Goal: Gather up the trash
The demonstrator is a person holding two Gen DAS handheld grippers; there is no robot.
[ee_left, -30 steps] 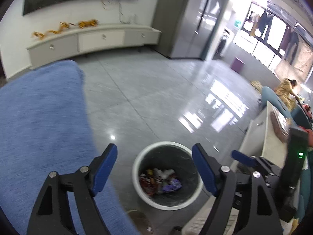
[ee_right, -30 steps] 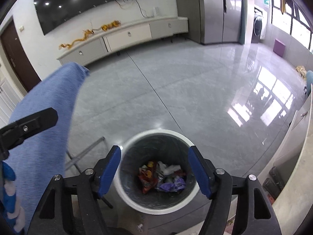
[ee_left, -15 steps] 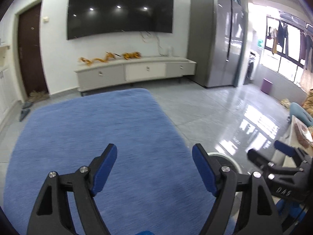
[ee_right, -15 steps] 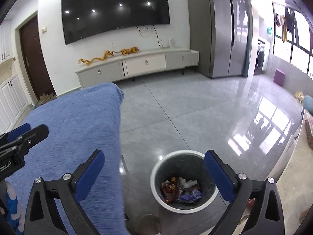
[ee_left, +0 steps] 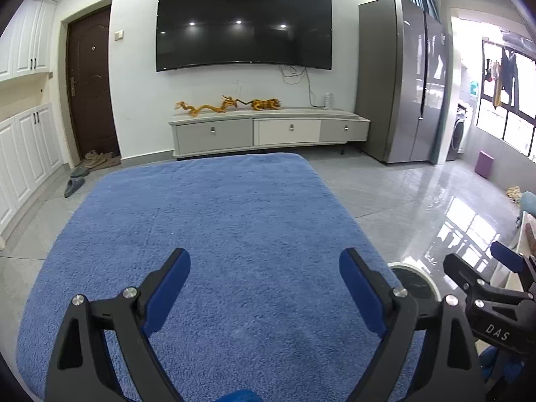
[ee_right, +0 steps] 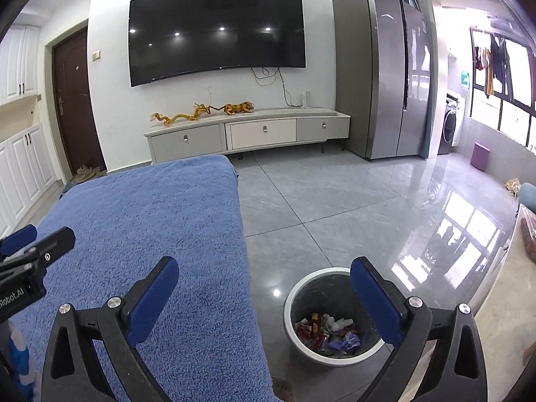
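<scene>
A white-rimmed trash bin (ee_right: 315, 288) stands on the grey floor beside the blue plush surface (ee_right: 150, 217), with crumpled snack wrappers (ee_right: 328, 331) inside. My right gripper (ee_right: 264, 269) hangs open and empty, its right finger over the bin. My left gripper (ee_left: 264, 264) is over the blue surface (ee_left: 234, 227); its jaws are opening with nothing between them. Only a sliver of the bin's rim (ee_left: 413, 268) shows past the left gripper's right finger. Each gripper shows at the edge of the other's view: the right gripper (ee_left: 485, 281) and the left gripper (ee_right: 33, 244).
A long TV console (ee_left: 268, 130) with gold figurines stands at the far wall under a big screen (ee_left: 244, 23). A grey fridge (ee_left: 402, 77) is at the back right, slippers (ee_left: 75, 182) by the door. A pale counter edge (ee_right: 502, 284) is right of the bin.
Both views have lifted from looking down into the bin to facing the far wall. The left gripper swung left over the blue surface. Both grippers' jaws stand wider than before.
</scene>
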